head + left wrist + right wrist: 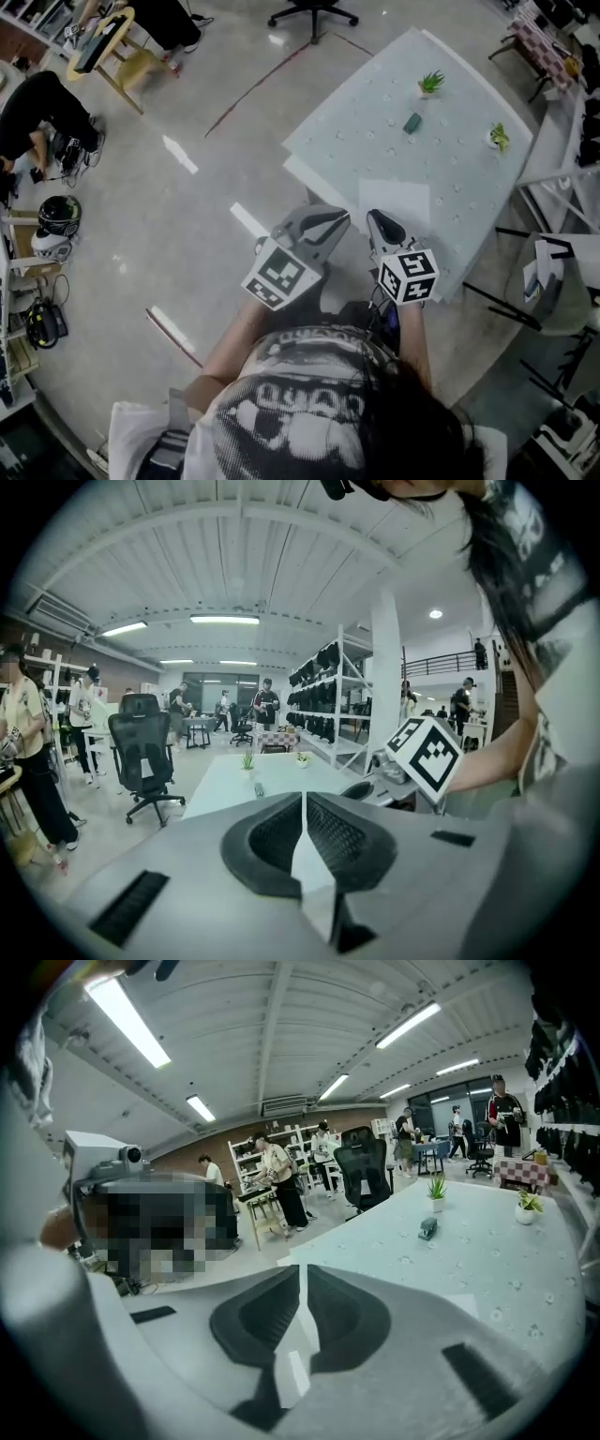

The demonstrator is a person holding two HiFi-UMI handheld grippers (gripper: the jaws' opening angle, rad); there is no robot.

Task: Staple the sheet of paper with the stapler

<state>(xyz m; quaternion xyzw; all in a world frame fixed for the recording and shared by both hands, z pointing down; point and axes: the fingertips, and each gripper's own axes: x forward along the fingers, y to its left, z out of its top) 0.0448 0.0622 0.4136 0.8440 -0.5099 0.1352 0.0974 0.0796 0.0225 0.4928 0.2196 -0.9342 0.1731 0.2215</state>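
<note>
- Step in hand, as I judge it: the approach. Nothing has been picked up, and both claws hang short of the desk [352,141] at its near edge.
- Left claw [330,219]: jaws pressed together with nothing between them, pointing toward the desk.
- Right claw [378,219]: jaws all but together with only a hairline seam, nothing between them. It sits just beside the left claw.
- Sheet of paper [394,199]: lies flat just inside the near edge, directly ahead of the right claw.
- Stapler [412,123]: sits mid-desk beyond the sheet and well apart from it, untouched.
- Two small potted plants: one [431,82] stands toward the far edge behind the stapler, the other [499,137] by the right corner.
- Next move, in my judgement:
  - Spread one claw and carry it over the sheet to the stapler.
  - Bring the stapler back to a corner of the sheet while the other claw steadies the paper.
- Room for moving:
  - There is open floor to the left of the desk and a bare surface between sheet and stapler.
  - The right side is crowded by chair frames, so reaches are best made from the near edge.
  - The sheet is close to that edge, so a careless nudge could slide it off.
</note>
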